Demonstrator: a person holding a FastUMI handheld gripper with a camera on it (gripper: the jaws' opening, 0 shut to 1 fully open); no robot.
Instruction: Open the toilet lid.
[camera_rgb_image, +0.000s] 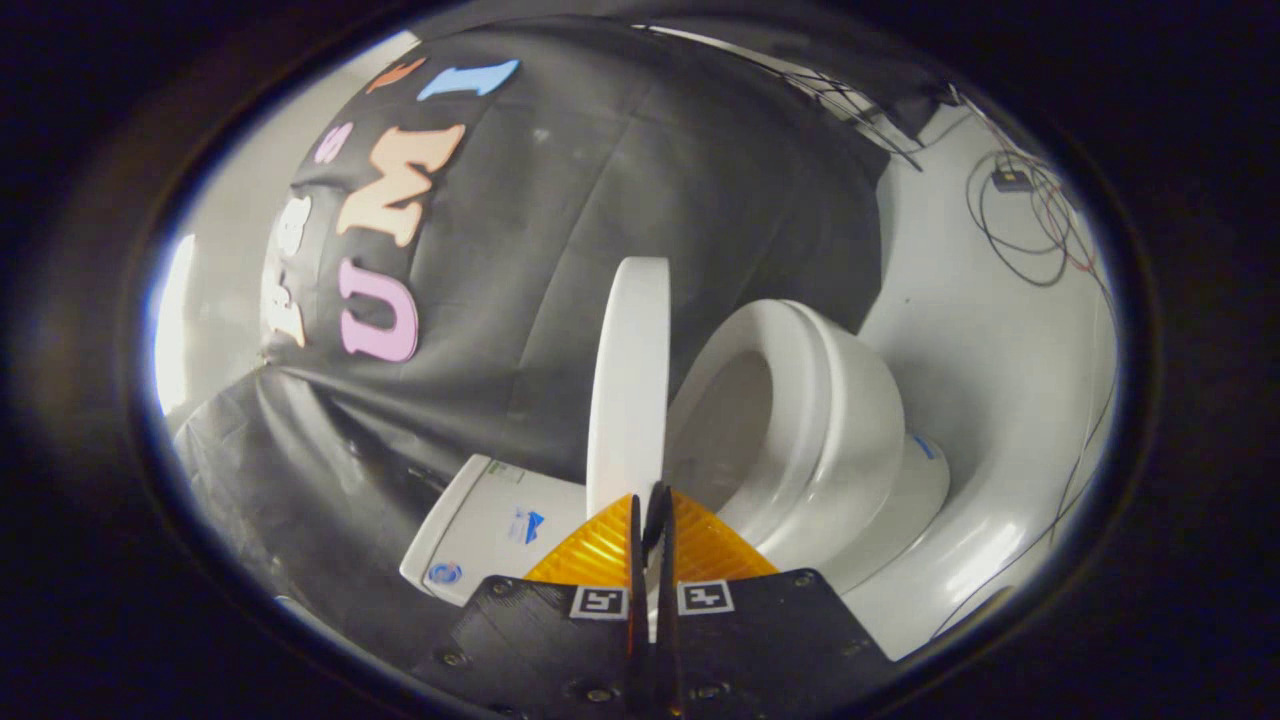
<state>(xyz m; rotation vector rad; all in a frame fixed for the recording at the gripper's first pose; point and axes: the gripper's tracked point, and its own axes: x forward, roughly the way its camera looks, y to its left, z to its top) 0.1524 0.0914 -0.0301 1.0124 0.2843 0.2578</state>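
Black cloth drapes the booth wall (620, 260) behind a white toilet (820, 420), with loose cables (1030, 220) on the pale floor beside it. The toilet lid (628, 380) stands raised off the seat, seen edge-on. The gripper (652, 515) has its fingers pressed nearly together at the lid's near edge; whether they pinch it is unclear.

The tongs (650, 512) hide the toilet lid's (628, 380) lower edge.

Bright, even light falls on the white toilet (800, 420), leaving soft glare on its rim and on the glossy floor (1000, 330) beside it, while the black cloth wall (620, 180) behind stays dim and fisheye distortion bends everything around the toilet, blurring toward the margins.
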